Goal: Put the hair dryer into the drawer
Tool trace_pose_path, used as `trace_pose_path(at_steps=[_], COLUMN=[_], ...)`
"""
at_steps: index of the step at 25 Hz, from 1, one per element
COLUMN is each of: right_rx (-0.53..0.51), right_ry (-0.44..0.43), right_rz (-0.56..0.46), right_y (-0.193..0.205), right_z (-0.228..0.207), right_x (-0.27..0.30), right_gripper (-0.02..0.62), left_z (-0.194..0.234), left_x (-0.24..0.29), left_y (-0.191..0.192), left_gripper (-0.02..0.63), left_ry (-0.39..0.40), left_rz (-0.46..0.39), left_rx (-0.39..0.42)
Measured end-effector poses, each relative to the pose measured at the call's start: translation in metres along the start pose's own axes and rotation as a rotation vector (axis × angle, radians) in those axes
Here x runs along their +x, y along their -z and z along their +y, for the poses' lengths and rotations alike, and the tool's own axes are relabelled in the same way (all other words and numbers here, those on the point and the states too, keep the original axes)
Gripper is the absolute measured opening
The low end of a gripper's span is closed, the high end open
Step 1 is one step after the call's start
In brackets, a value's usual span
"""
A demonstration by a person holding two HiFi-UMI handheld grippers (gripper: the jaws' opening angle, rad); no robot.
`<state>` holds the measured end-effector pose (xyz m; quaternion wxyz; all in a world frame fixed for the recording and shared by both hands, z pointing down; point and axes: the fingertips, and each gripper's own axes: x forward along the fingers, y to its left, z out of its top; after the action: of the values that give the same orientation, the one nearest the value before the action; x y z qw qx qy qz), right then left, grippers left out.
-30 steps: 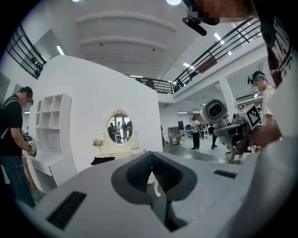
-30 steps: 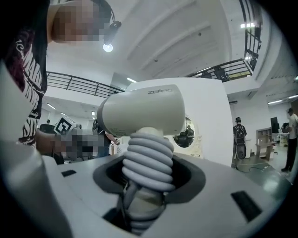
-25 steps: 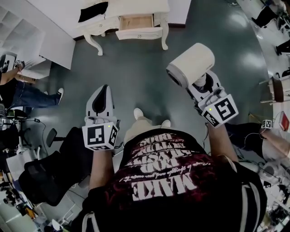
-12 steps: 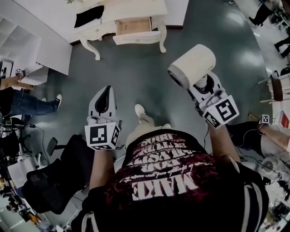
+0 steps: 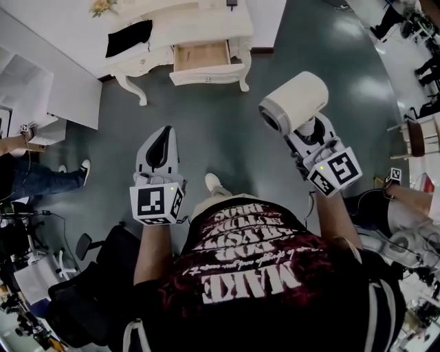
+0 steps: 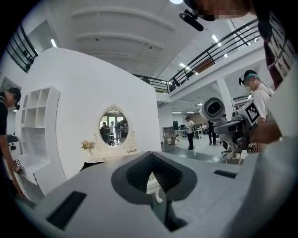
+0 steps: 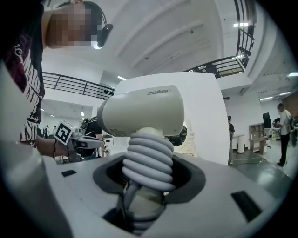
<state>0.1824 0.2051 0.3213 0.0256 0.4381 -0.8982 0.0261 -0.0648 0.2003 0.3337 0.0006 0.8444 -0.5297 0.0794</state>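
A cream hair dryer (image 5: 294, 103) stands up from my right gripper (image 5: 307, 132), which is shut on its handle. In the right gripper view the handle, wound with grey cord coils (image 7: 149, 162), sits between the jaws of the right gripper (image 7: 146, 188), with the dryer body (image 7: 142, 111) above. My left gripper (image 5: 159, 148) is held out at the left, shut and holding nothing; in its own view the left gripper (image 6: 153, 179) shows only a thin slit. Ahead stands a white dressing table (image 5: 206, 27) with its wooden drawer (image 5: 201, 55) pulled open. Both grippers are well short of it.
A black cloth (image 5: 128, 36) and flowers (image 5: 101, 7) lie on the dressing table, under an oval mirror (image 6: 113, 128). A white panel (image 5: 41, 82) and a seated person (image 5: 27, 172) are at the left, a black office chair (image 5: 82, 295) behind, and a chair (image 5: 419, 134) at the right.
The dressing table and its open drawer have come nearer and lower in the head view as the person walks toward them. Both grippers are carried along; the grip on the hair dryer is unchanged.
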Motion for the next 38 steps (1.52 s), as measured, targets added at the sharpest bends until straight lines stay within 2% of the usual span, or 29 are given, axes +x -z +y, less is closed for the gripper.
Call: trace_pose_path(at_steps=[13,17,26,32,38], right_rx=[0.018,0.003,-0.01,-0.025,-0.022], right_ry=[0.023,0.025,0.03,0.045,0.06], right_rz=[0.0,0.0,-0.003,-0.009,0.005], right_y=[-0.013,-0.014,-0.022,-0.028,-0.032], right_z=[-0.002,0.0,0.006,0.01,-0.007], right_x=[0.09,0.117,0.169,0.179,0.187], right_gripper=[0.212,0.212,0.212,0.212,0.212], left_z=[0.079,0.1,0.145,0.157,0.154], left_x=[0.052,0.068,0.094,0.107,0.129], left_y=[0.002,0.004,0.01,0.009,0.006], left_gripper=[0.005,0.005,0.005,0.005,0.005], left_ry=[0.032,0.038,0.067,0.092,0.12], left_rz=[-0.007,-0.024,-0.032,-0.041,-0.036], left_rx=[-0.013,0.01,0.002,0.001,-0.009])
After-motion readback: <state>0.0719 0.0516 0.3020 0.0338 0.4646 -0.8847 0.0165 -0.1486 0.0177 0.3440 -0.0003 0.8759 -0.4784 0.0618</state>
